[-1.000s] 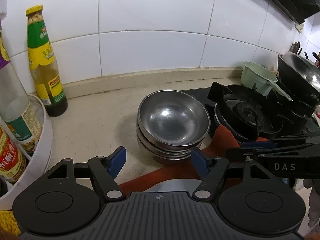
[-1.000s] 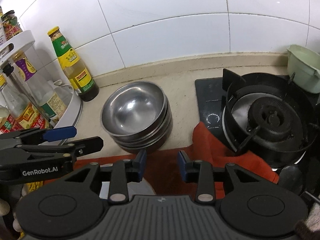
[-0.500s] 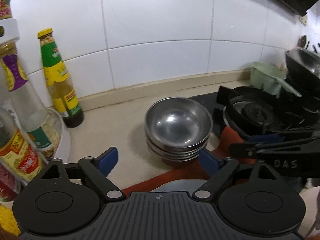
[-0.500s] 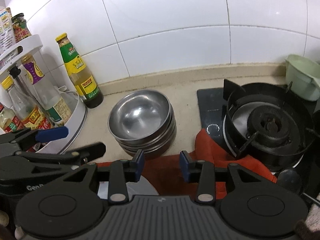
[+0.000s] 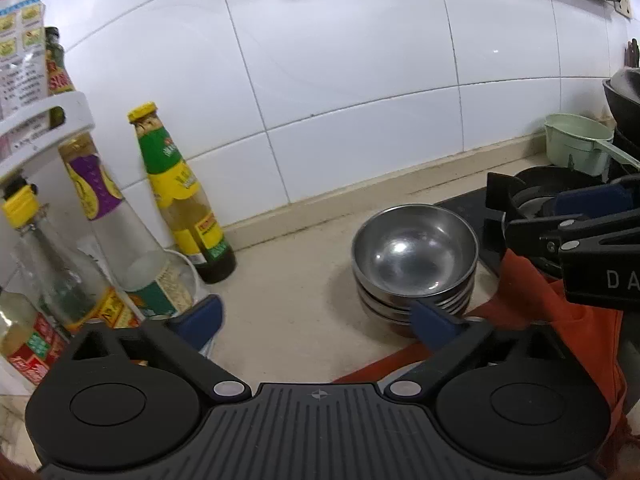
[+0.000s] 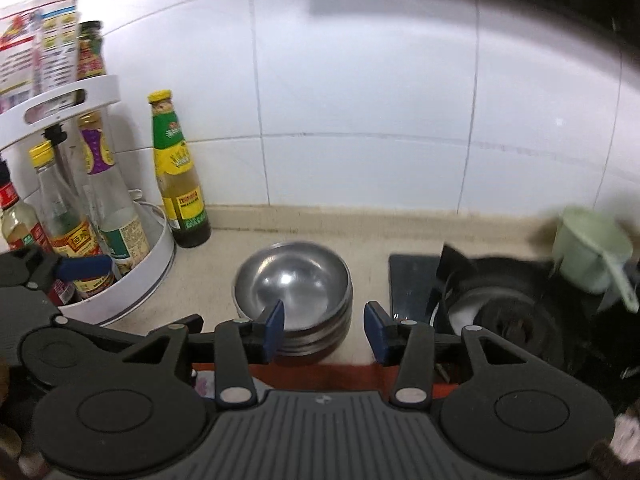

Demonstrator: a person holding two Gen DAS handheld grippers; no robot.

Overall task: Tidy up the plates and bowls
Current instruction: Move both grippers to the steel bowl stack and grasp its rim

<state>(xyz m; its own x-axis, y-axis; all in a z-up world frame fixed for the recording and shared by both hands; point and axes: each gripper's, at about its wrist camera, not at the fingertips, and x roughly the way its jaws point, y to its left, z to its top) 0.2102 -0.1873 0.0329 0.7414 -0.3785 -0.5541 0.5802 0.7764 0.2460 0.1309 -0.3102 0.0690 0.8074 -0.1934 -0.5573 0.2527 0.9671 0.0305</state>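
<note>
A stack of several steel bowls sits on the beige counter by the wall, left of the stove; it also shows in the right wrist view. My left gripper is open and empty, well short of the stack and to its left. My right gripper is open and empty, its blue pads either side of the stack's near rim but held back from it. The right gripper shows at the right edge of the left wrist view. The left gripper shows at the left of the right wrist view.
A white round rack of sauce bottles stands at the left. A green-labelled bottle stands by the wall. A black gas burner and a green plastic cup are at the right. An orange-red cloth lies by the stove.
Both grippers have drawn back and risen from the bowls, and the left has swung left. The right gripper's jaws have opened wider. The bowls have not moved.
</note>
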